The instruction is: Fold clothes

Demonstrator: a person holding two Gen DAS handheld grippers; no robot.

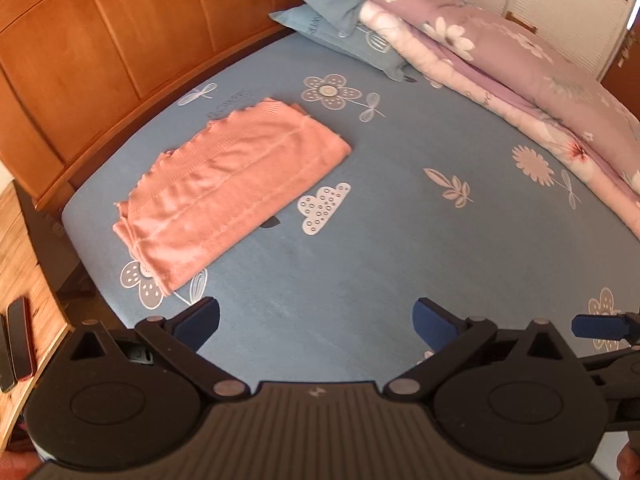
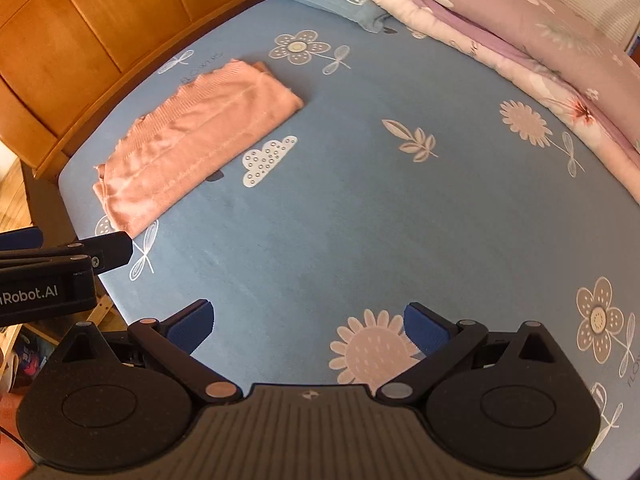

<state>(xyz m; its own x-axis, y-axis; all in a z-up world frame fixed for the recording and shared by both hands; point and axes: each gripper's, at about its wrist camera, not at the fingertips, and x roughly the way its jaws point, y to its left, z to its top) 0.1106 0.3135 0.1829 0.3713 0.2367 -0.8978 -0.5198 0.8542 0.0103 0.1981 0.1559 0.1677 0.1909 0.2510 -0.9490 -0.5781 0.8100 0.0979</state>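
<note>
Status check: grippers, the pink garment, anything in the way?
Left gripper open, empty. Right gripper open, empty. Pink garment lies folded on the bed sheet, clear of both. Nothing in the way.

We saw the quilt [image 1: 500, 52] run off the right edge and the pillows [image 1: 336, 20] cut by the top. Dark flat objects [image 1: 18, 340] at the left edge were too blurred to identify. Cluttered items [image 2: 24, 356] beside the bed stayed indistinct.

Blue flower-print bed [image 1: 360, 240]: folded pink garment [image 1: 236, 184], pillows [image 1: 344, 32], quilt [image 1: 500, 60] on it.
</note>
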